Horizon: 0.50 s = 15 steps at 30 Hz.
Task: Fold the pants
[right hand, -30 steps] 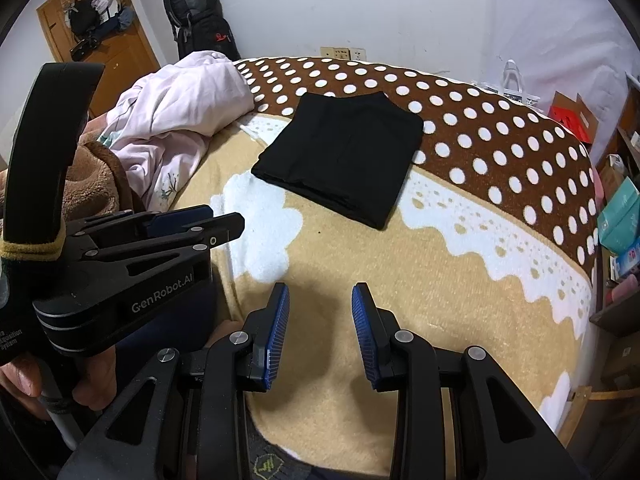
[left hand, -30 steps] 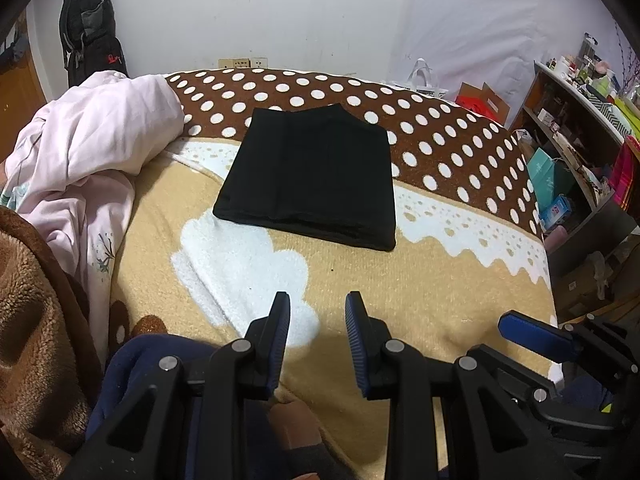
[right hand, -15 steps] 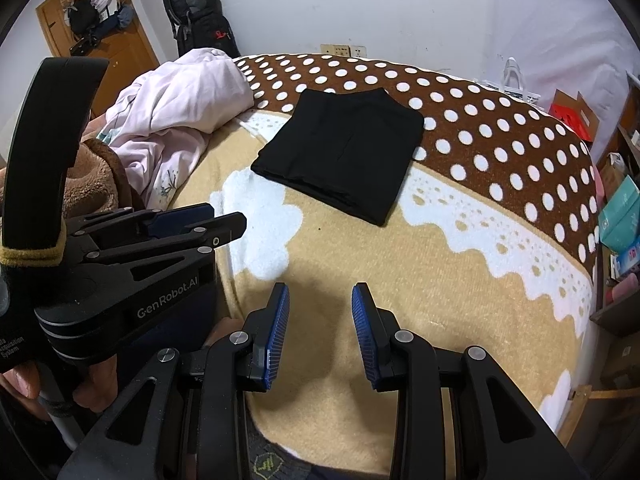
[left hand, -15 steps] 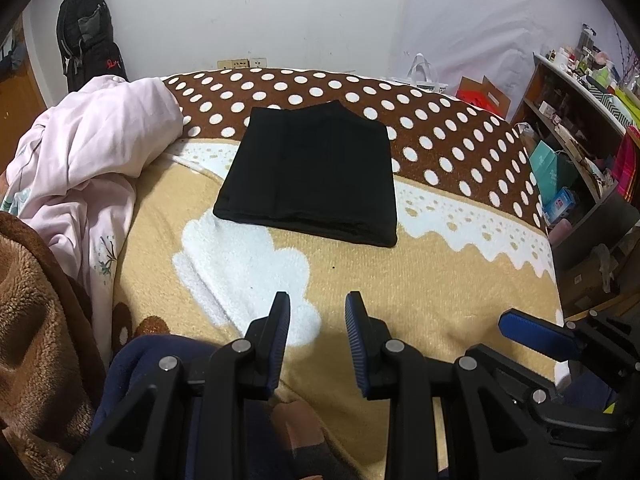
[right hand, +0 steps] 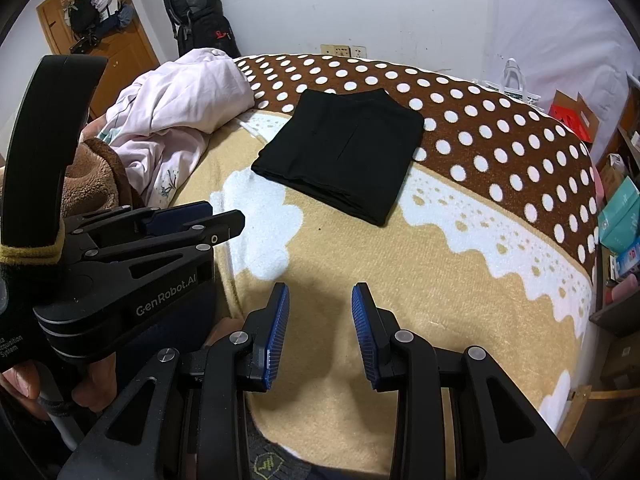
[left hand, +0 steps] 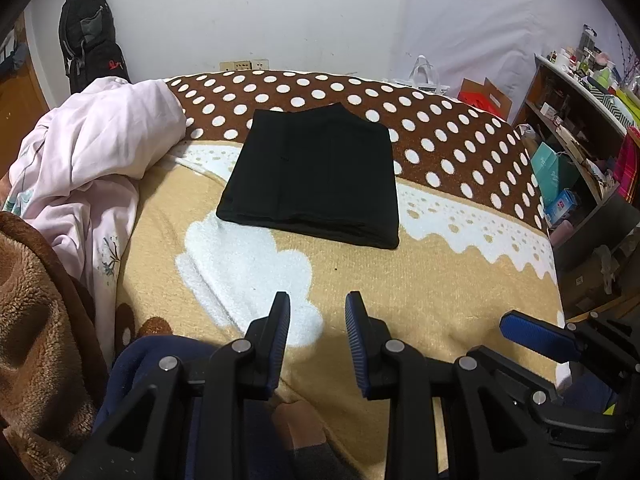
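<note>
— So, from the left wrist, what do you see?

— Black pants (left hand: 316, 176) folded into a flat rectangle on the blanket (left hand: 420, 280), lying across the line where its brown polka-dot part meets the tan part. The left gripper (left hand: 318, 320) hovers low in the foreground, well apart from them, its jaws parted with nothing between them but blanket behind. One blue pad of the right gripper (left hand: 536, 336) shows at the lower right edge.

— Anything to the side?

— A crumpled pink quilt (left hand: 100, 148) to the left of the pants, and a brown fleece (left hand: 36, 312) nearer the camera. A black backpack (left hand: 90, 40) stands against the wall.

— And the right wrist?

— Same pants (right hand: 344, 156), seen at a slant, their near corner pointing toward the camera. The right gripper (right hand: 320, 320) is released too: blue pads (right hand: 276, 336) spread, gripping nothing, held over bare tan blanket. The left gripper (right hand: 192, 220) juts in from the left, a hand (right hand: 60, 388) around its handle; both sit near each other, well short of the pants.
</note>
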Motion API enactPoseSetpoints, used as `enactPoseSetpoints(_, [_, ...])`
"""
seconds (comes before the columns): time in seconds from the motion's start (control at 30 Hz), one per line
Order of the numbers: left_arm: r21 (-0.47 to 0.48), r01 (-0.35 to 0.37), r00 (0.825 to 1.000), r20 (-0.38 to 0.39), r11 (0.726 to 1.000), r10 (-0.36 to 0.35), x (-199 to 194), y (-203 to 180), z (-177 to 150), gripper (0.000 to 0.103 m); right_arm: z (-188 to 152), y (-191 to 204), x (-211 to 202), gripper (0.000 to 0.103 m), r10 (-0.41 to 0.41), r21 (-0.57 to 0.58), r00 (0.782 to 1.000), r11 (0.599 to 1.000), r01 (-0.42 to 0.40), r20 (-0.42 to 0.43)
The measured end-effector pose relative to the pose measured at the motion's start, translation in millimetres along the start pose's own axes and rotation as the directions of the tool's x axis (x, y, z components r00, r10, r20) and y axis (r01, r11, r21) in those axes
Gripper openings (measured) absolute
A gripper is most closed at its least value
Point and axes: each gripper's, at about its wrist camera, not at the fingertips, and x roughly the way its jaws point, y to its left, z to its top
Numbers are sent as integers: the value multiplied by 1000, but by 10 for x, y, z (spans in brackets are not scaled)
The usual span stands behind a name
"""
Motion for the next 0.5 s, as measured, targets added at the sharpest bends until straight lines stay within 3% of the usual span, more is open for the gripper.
enactPoseSetpoints(0.5, [2,5,1000,-3,1000,-5,-14,-5,0,31,-5,4,-8,34,-2,-1,1000,1000,2,1])
